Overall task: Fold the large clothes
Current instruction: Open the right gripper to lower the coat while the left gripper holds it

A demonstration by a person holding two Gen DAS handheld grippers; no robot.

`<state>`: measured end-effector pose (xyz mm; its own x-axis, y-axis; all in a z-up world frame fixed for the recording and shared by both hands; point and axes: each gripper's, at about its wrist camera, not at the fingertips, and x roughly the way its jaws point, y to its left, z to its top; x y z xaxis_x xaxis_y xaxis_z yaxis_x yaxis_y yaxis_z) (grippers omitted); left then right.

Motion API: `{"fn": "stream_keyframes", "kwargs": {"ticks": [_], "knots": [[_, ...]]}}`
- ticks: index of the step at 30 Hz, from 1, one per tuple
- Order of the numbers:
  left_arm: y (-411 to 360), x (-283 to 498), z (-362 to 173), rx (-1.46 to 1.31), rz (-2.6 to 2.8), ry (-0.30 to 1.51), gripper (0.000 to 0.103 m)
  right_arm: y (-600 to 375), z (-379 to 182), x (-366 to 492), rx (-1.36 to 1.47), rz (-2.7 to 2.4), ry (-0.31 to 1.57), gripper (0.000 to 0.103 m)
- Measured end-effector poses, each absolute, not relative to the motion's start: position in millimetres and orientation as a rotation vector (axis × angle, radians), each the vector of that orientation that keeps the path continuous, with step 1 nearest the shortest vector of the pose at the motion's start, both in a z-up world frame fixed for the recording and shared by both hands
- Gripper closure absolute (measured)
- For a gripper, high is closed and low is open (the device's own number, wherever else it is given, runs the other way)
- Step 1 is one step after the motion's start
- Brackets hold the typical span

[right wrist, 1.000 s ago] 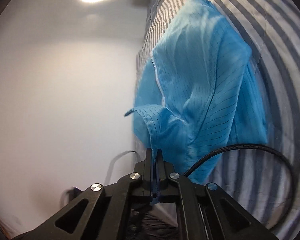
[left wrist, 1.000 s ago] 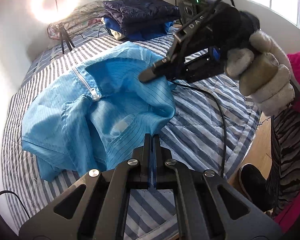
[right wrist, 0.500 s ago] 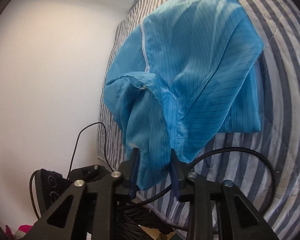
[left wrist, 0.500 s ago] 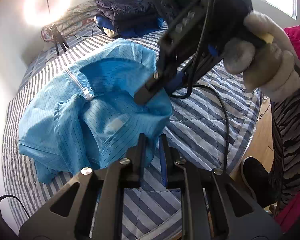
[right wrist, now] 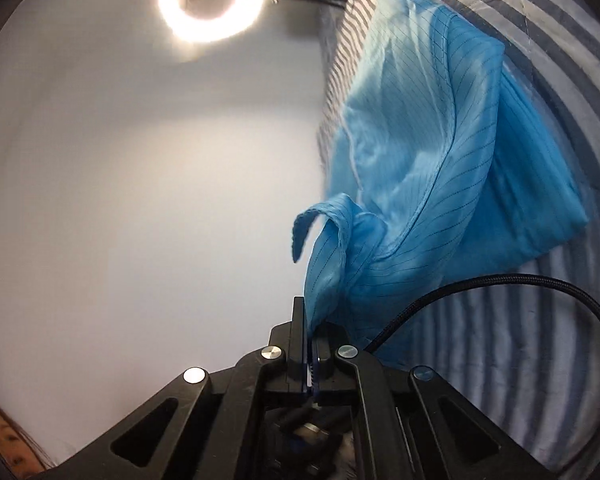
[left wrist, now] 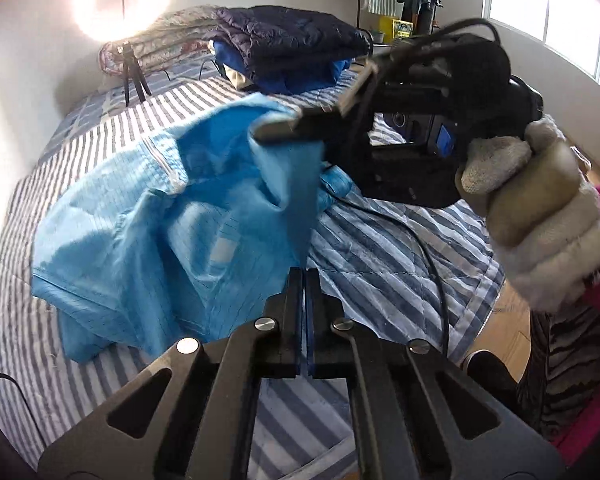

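Over the striped bed (left wrist: 380,248), both tongs, left (left wrist: 304,276) and right (right wrist: 310,316), pinch the blue garment (left wrist: 160,232); folded jackets (left wrist: 292,48) behind.

Crumpled blue pinstriped garment (left wrist: 148,232) on bed, one edge lifted.

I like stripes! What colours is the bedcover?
Blue and white stripes on the bedcover, clearest in left wrist view.
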<state>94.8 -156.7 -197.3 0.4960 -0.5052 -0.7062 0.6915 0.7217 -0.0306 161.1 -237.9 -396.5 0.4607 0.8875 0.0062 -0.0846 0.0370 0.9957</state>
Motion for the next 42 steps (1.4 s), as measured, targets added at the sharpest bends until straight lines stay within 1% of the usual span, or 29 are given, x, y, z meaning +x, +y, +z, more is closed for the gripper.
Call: {"fn": "stream_keyframes", "kwargs": {"ticks": [4,5,6,7,8,9,13,15,21,26,30,37,38,41,42], "knots": [[-165.3,100.8,-215.0,0.295,-0.736,0.808,0.103,-241.3,-406.8,170.3,1.168,0.762,0.854,0.103],[-165.2,99.3,-216.7,0.298,-0.739,0.812,0.103,-246.4,-407.2,173.0,1.129,0.732,0.886,0.099],[-163.6,97.0,-216.9,0.300,-0.740,0.809,0.103,-250.4,-405.6,174.3,1.100,0.711,0.909,0.098],[-161.8,95.5,-216.0,0.299,-0.747,0.810,0.103,-256.7,-398.9,174.4,1.048,0.699,0.919,0.093],[-160.3,94.5,-215.0,0.296,-0.752,0.815,0.103,-261.3,-390.0,173.2,0.982,0.673,0.921,0.081],[-157.8,92.9,-212.7,0.294,-0.750,0.810,0.103,-265.4,-378.7,170.6,0.899,0.647,0.920,0.077],[-144.6,86.9,-200.3,0.251,-0.765,0.813,0.103,-266.6,-325.9,154.4,0.503,0.579,0.873,0.074],[-137.5,80.8,-192.1,0.234,-0.779,0.803,0.103,-263.3,-307.0,149.6,0.360,0.547,0.849,0.073],[-110.6,83.3,-174.0,0.184,-0.727,0.801,0.103,-241.9,-271.5,132.1,0.051,0.514,0.775,0.073],[-86.8,113.8,-178.8,0.106,-0.627,0.839,0.103,-221.7,-265.9,144.0,0.015,0.552,0.773,0.073],[-84.8,131.8,-181.6,0.068,-0.620,0.847,0.103,-196.6,-263.5,141.0,-0.033,0.615,0.787,0.074],[-90.7,169.1,-187.5,0.035,-0.555,0.858,0.103,-199.6,-272.9,185.8,0.067,0.540,0.817,0.073],[-91.4,171.5,-186.6,0.017,-0.557,0.862,0.103,-203.0,-278.9,196.0,0.080,0.525,0.855,0.071],[-99.8,174.0,-180.7,-0.089,-0.627,0.881,0.103,-217.7,-290.0,213.1,0.158,0.508,0.928,0.072],[-105.4,174.3,-181.6,-0.124,-0.658,0.900,0.100,-223.1,-289.9,214.4,0.187,0.521,0.933,0.072]]}}
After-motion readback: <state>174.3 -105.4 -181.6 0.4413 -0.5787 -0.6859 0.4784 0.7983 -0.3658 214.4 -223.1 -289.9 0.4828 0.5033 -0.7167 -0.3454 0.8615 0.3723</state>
